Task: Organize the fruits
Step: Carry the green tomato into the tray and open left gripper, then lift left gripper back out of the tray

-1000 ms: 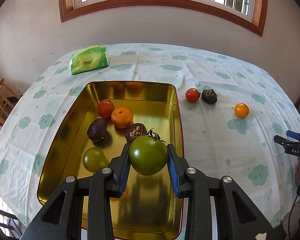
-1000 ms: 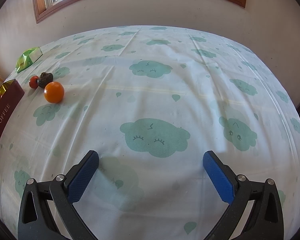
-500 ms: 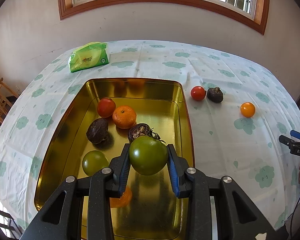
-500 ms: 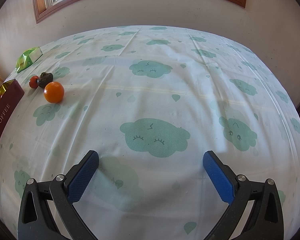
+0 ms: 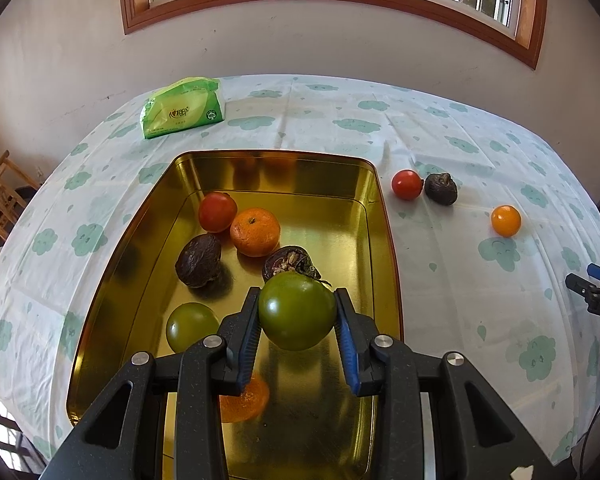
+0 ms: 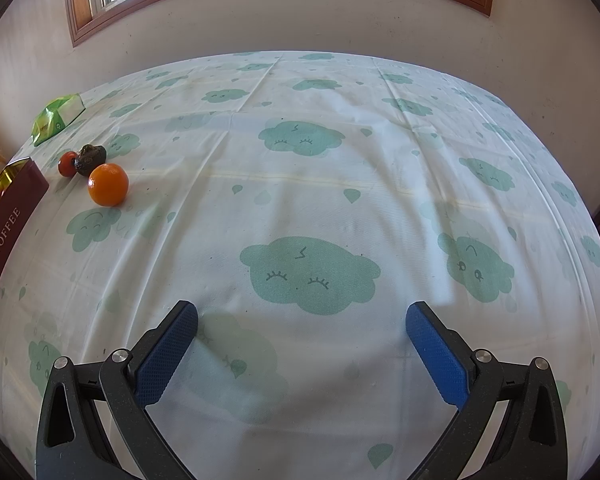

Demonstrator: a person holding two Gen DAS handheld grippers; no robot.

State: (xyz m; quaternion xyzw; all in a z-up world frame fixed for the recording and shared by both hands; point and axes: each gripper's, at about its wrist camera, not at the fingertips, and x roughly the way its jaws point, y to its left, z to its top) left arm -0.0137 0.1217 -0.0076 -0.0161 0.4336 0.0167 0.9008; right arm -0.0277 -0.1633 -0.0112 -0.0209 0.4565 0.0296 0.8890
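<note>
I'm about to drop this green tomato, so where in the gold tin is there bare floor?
The gold tin is bare along its right side and near end, below the held green tomato. Its far left is crowded: red tomato, orange, two dark fruits, with another green tomato nearer.

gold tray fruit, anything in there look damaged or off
Yes: one dark fruit in the gold tray, just beyond the green tomato held in the left tongs, looks split open, showing pale crumbly insides.
</note>
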